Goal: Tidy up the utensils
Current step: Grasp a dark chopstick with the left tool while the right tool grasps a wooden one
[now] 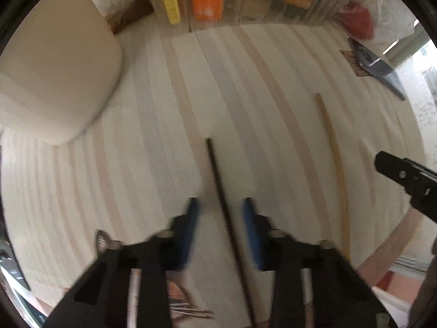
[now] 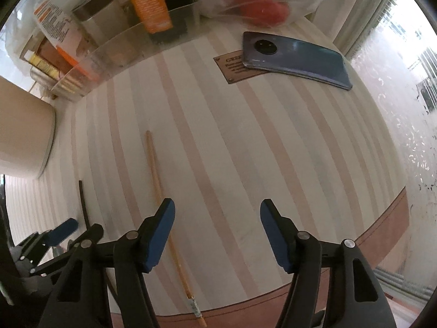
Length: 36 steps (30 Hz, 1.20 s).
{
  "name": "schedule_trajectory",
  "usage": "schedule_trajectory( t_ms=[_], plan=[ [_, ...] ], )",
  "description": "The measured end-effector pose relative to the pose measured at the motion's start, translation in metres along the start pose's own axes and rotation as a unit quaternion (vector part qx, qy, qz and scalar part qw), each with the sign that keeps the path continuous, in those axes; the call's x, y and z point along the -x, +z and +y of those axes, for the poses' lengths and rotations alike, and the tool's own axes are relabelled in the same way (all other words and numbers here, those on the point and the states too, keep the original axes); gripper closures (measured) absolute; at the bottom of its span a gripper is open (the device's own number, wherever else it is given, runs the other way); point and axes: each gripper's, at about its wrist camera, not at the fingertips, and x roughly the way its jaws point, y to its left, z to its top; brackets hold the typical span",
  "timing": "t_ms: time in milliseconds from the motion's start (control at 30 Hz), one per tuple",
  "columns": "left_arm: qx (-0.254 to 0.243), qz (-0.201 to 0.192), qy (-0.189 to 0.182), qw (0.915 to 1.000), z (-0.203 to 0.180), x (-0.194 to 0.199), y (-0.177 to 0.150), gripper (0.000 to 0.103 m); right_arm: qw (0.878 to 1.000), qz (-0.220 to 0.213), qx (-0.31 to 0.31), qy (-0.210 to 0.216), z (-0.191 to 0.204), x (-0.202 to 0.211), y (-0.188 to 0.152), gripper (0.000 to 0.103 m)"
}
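Observation:
A thin black chopstick (image 1: 218, 180) lies on the striped table mat, running between the blue pads of my left gripper (image 1: 221, 207), which is open around it. It also shows in the right wrist view (image 2: 83, 205). A light wooden chopstick (image 1: 334, 158) lies to its right; in the right wrist view (image 2: 159, 191) it passes just left of my right gripper (image 2: 217, 213), which is open and empty above the mat. A spoon-like metal utensil (image 1: 102, 242) pokes out behind my left finger.
A beige container (image 1: 54, 82) stands at the left. A clear organizer (image 1: 240, 8) with bottles and boxes stands at the back. A blue phone (image 2: 295, 58) lies on a brown plaque at the far right, next to a plastic bag with something red (image 2: 259, 5). A window is on the right.

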Motion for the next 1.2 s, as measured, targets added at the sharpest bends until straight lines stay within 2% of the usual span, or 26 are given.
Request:
schedule_trajectory(
  t_ms=[33,67,300,433,567,633,667,800,1000,1200],
  plan=[
    [0.0,-0.001,-0.002,1.0,0.0,-0.002,0.001,0.098,1.0,0.001,0.001,0.001,0.0,0.0,0.001,0.036],
    [0.005,0.001,-0.008,1.0,0.005,-0.001,0.002,0.099,1.0,0.003,0.004,0.002,0.001,0.0,0.002,0.036],
    [0.045,0.013,0.026,0.9986,0.069,0.003,-0.014,0.099,0.999,0.024,0.033,0.009,0.025,-0.008,0.002,0.037],
    [0.088,0.025,0.047,0.9947,0.115,0.007,-0.035,0.099,0.997,0.043,0.063,0.008,0.046,-0.019,-0.004,0.049],
    [0.137,0.027,0.041,0.9893,0.145,0.009,-0.052,0.098,0.995,0.063,0.081,-0.006,0.064,-0.03,-0.012,0.069],
    [0.146,0.024,0.033,0.9885,0.147,0.009,-0.053,0.099,0.994,0.053,0.092,-0.026,0.074,-0.03,-0.016,0.073],
    [0.146,0.023,0.035,0.9884,0.145,0.009,-0.052,0.099,0.994,0.051,0.093,-0.029,0.078,-0.029,-0.017,0.079],
    [0.145,0.012,0.043,0.9884,0.153,0.015,-0.053,0.099,0.994,0.056,0.087,-0.032,0.087,-0.03,-0.018,0.081],
    [0.156,0.006,0.027,0.9874,0.166,0.025,-0.071,0.099,0.994,0.058,0.089,-0.032,0.089,-0.029,-0.014,0.081],
    [0.16,-0.001,0.021,0.9869,0.189,0.029,-0.084,0.099,0.993,0.055,0.094,-0.036,0.09,-0.032,-0.016,0.089]
  ],
)
